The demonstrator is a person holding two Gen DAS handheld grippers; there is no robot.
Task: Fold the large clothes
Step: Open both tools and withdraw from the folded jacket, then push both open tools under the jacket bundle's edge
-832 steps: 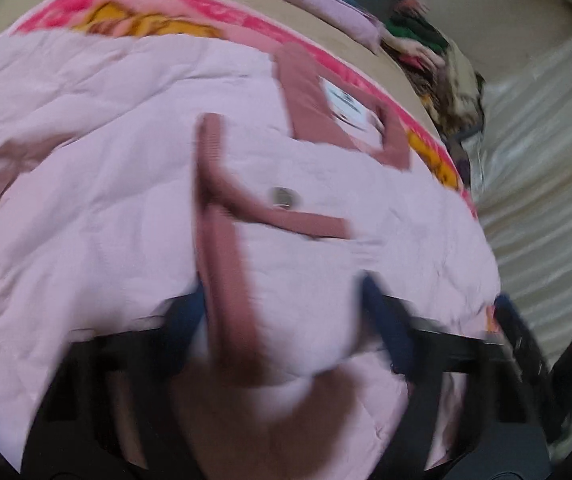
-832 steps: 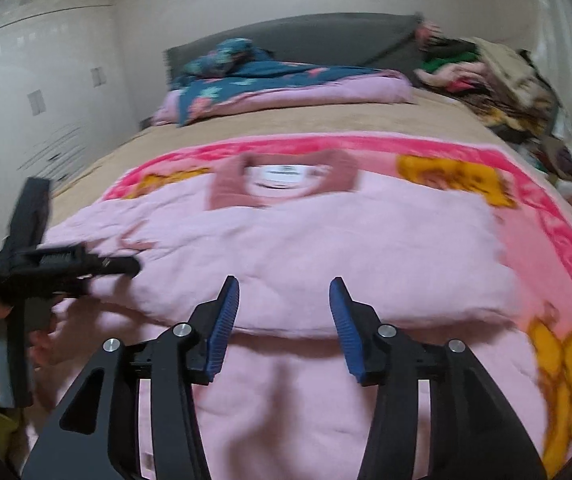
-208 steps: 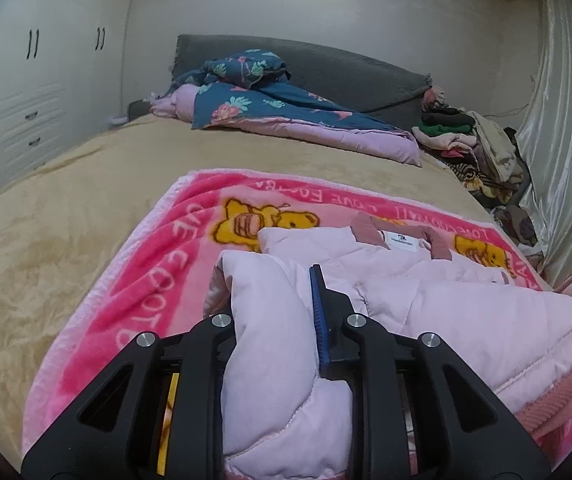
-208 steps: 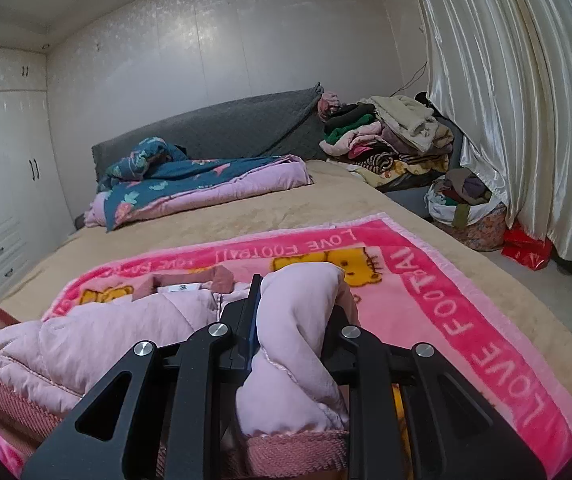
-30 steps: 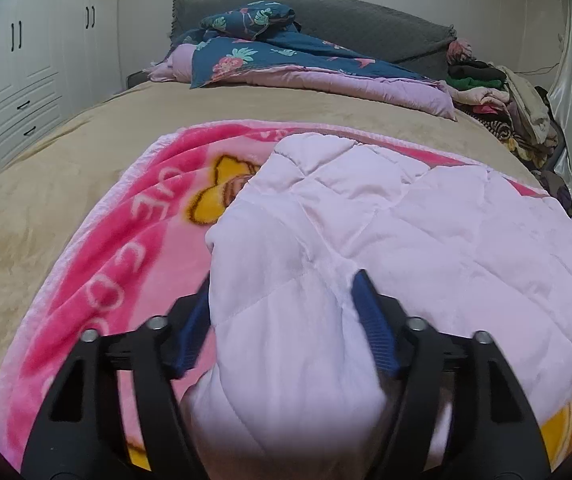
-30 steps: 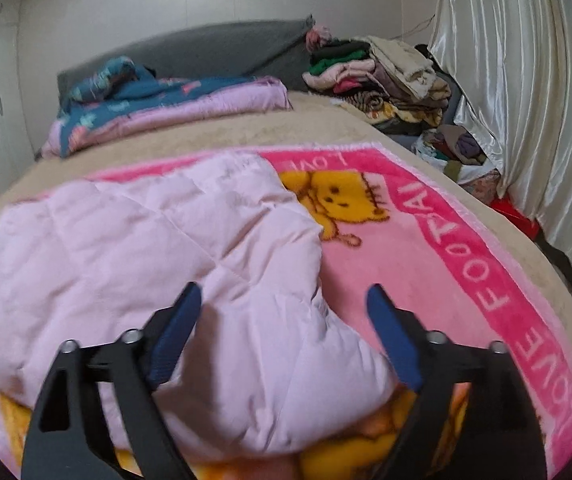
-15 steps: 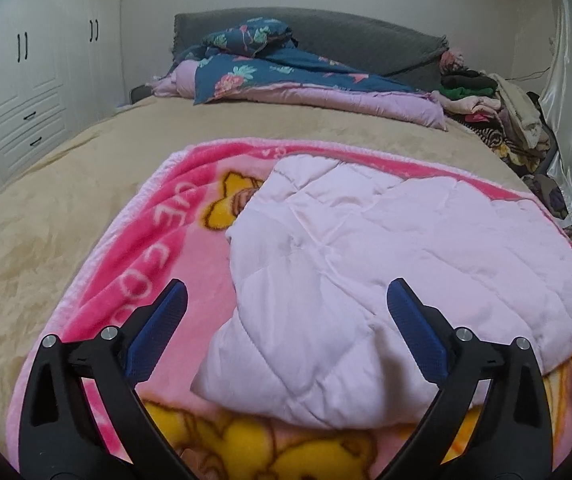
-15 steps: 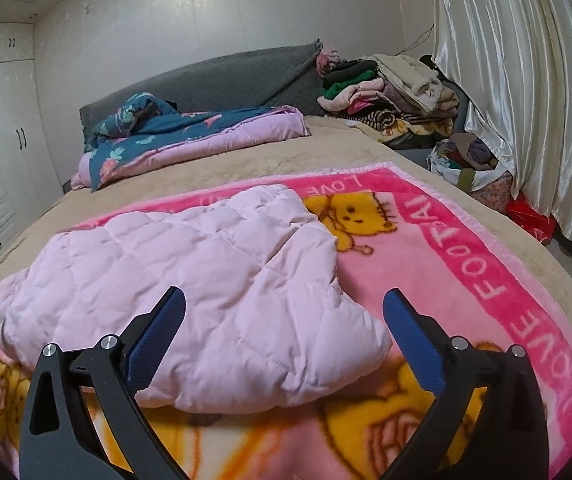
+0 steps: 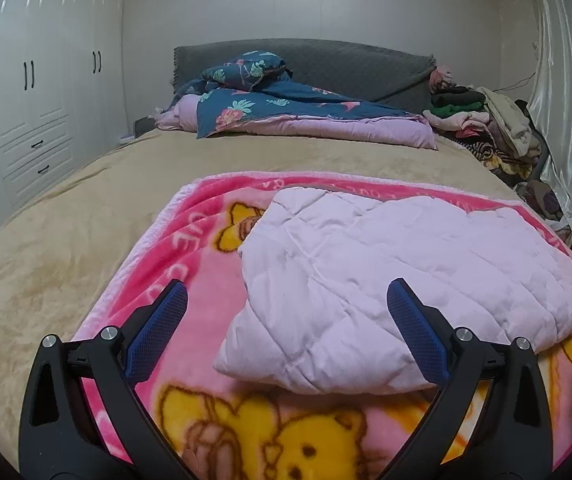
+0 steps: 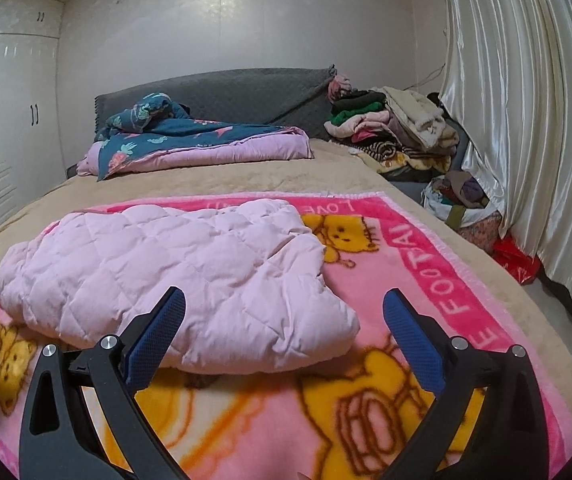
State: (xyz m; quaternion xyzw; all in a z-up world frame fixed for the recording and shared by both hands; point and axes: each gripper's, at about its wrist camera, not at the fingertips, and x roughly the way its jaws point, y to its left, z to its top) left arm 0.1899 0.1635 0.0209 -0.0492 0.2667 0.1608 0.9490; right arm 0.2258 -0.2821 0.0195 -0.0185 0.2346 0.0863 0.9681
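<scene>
A pale pink quilted jacket (image 9: 398,264) lies folded into a thick pad on a pink cartoon blanket (image 9: 190,240) spread over the bed. My left gripper (image 9: 286,292) is open wide, short of the jacket's near left corner, with nothing between its blue pads. In the right wrist view the same jacket (image 10: 174,264) rests on the blanket (image 10: 426,280). My right gripper (image 10: 284,294) hangs open in front of the jacket's near right corner and touches nothing.
The bed has a tan cover (image 9: 66,232), with a blue floral duvet (image 9: 286,108) against the grey headboard (image 9: 346,64). A heap of clothes (image 10: 398,128) sits at the far right by a shiny curtain (image 10: 526,120). White wardrobes (image 9: 34,92) line the left wall.
Both grippers let go of the jacket's near corners, spread fully, and pulled back and up. The jacket now lies flat, farther from both cameras.
</scene>
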